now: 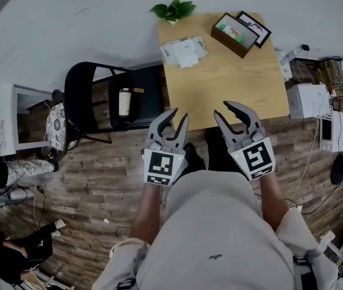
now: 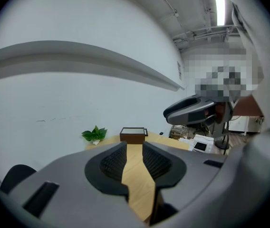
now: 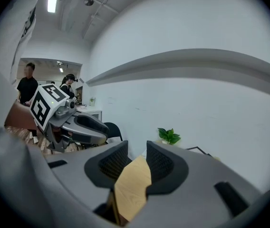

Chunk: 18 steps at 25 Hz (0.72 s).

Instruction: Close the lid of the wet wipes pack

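Observation:
The wet wipes pack (image 1: 183, 51) is a white packet lying at the far left of the wooden table (image 1: 232, 83); its lid is too small to make out. My left gripper (image 1: 177, 118) hovers at the table's near edge, well short of the pack, open and empty. My right gripper (image 1: 224, 110) floats beside it over the near edge, also open with nothing held. In the left gripper view only bare table wood shows between the parted pads (image 2: 110, 165). The right gripper view likewise shows wood between its pads (image 3: 159, 163). Neither gripper view shows the pack.
A brown box (image 1: 235, 34) and a picture frame (image 1: 254, 28) sit at the table's far right, a small plant (image 1: 173, 9) at the far edge. A black folding chair (image 1: 93, 98) holding a bottle (image 1: 125, 101) stands left of the table. White devices (image 1: 309, 100) and cables lie right.

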### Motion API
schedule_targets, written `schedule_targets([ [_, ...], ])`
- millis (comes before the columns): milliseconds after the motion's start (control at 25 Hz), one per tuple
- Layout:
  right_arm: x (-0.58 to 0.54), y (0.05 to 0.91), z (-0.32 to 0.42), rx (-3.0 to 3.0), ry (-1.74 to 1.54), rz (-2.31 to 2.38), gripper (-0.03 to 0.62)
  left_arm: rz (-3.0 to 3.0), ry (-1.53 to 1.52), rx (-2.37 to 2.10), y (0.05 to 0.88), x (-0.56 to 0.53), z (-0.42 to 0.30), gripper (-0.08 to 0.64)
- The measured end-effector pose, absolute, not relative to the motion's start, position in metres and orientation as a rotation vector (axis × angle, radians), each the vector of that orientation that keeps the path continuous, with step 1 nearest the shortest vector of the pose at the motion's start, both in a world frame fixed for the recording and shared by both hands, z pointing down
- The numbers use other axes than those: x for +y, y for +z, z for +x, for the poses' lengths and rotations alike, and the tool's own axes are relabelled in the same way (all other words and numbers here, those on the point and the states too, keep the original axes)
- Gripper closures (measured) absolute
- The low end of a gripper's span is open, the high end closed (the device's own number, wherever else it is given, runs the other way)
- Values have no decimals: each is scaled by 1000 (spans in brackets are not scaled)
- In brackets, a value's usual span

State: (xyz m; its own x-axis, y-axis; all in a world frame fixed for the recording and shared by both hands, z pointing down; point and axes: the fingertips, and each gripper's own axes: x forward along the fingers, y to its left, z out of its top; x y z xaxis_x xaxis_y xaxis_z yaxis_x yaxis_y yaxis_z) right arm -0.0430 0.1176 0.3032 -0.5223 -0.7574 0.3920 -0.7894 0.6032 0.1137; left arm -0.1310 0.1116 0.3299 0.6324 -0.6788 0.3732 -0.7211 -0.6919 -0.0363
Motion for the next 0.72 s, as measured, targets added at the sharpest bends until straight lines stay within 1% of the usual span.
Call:
schedule_targets([
  [720, -5, 320, -11, -2490, 155, 1106, 485, 2660, 673, -1245, 374, -2, -93, 456],
])
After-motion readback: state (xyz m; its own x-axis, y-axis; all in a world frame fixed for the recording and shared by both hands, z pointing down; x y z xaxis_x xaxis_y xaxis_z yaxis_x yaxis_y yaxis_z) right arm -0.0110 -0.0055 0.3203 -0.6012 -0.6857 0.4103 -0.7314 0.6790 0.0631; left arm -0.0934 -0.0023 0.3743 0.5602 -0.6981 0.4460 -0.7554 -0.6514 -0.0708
